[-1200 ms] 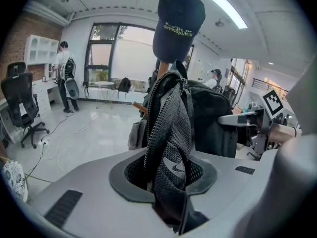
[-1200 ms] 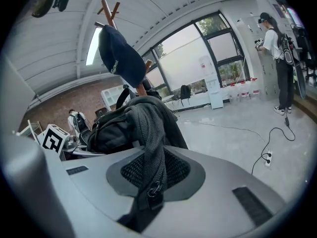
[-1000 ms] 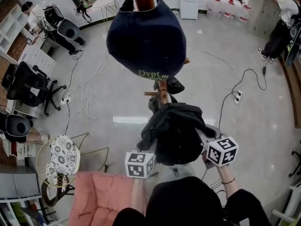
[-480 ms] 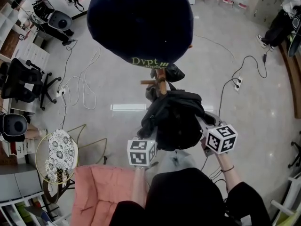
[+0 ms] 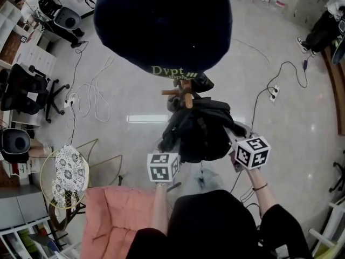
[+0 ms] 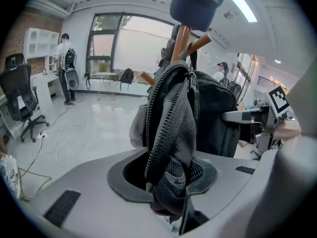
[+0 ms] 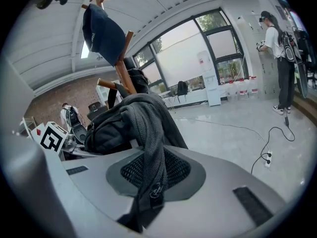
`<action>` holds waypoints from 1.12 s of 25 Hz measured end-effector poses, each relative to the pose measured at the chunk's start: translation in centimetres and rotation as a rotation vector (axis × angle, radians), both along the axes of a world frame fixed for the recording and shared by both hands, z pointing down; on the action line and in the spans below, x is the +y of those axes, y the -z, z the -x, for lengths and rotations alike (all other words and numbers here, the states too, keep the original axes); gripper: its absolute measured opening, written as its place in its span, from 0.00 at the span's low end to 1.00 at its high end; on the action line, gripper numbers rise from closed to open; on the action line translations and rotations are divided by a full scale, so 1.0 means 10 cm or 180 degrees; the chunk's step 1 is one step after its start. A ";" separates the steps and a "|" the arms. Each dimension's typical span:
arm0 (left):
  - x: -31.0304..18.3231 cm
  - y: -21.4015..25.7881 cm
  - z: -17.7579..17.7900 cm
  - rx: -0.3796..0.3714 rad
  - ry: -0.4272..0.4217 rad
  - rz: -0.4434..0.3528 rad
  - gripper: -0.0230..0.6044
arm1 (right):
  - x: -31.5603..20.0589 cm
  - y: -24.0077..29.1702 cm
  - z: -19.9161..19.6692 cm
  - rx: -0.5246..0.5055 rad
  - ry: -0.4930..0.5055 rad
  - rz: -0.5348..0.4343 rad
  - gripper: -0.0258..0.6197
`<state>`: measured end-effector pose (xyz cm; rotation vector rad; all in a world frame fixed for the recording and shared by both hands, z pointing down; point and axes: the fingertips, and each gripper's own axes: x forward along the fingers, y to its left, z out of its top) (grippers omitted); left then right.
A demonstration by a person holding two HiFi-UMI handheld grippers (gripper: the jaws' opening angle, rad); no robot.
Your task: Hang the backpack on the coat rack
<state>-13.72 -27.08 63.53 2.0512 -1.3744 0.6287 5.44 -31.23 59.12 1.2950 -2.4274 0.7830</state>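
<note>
A black backpack (image 5: 200, 131) hangs between my two grippers, close against the wooden coat rack (image 5: 185, 97). My left gripper (image 5: 171, 172) is shut on a mesh shoulder strap (image 6: 171, 148) with a zipper edge, and the strap runs up to the rack's pegs (image 6: 198, 42). My right gripper (image 5: 234, 144) is shut on the other mesh strap (image 7: 148, 162). The backpack body (image 7: 111, 125) sits just beyond it, below the rack pole (image 7: 124, 63). A navy cap (image 5: 161, 26) tops the rack and hides its upper pegs in the head view.
A pink cushioned chair (image 5: 116, 223) stands at lower left beside a round wire side table (image 5: 67, 179). Cables (image 5: 91, 99) trail over the grey floor. Office chairs (image 5: 24, 93) line the left side. A person (image 7: 277, 58) stands at the far right.
Both grippers and the backpack have sunk a little by the rack. The cap fills more of the head view as the camera came closer.
</note>
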 end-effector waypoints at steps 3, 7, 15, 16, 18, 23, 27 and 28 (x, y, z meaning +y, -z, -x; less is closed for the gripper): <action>-0.06 -0.06 0.01 -0.0007 0.0033 -0.0009 0.25 | -0.05 -0.06 0.00 0.0023 0.0016 -0.0019 0.11; -0.13 -0.12 0.03 -0.0032 0.0086 -0.0010 0.25 | -0.11 -0.14 0.01 0.0031 0.0027 -0.0038 0.11; -0.16 -0.17 0.11 0.0117 0.0267 -0.0058 0.31 | -0.14 -0.18 0.02 0.0019 0.0093 -0.0063 0.12; -0.16 -0.16 0.11 0.0106 0.0282 -0.0069 0.32 | -0.13 -0.18 0.02 0.0018 0.0090 -0.0060 0.13; -0.17 -0.16 0.12 0.0088 0.0326 -0.0083 0.32 | -0.13 -0.17 0.02 0.0015 0.0084 -0.0051 0.13; -0.17 -0.17 0.15 0.0053 0.0500 -0.0091 0.36 | -0.13 -0.18 0.02 -0.0052 0.0023 0.0019 0.15; -0.15 -0.14 0.18 -0.0015 0.0580 -0.0123 0.43 | -0.12 -0.15 0.02 -0.0348 -0.0086 0.0136 0.24; -0.15 -0.12 0.18 -0.0009 0.0604 -0.0144 0.45 | -0.12 -0.15 0.02 -0.0359 -0.0089 0.0142 0.25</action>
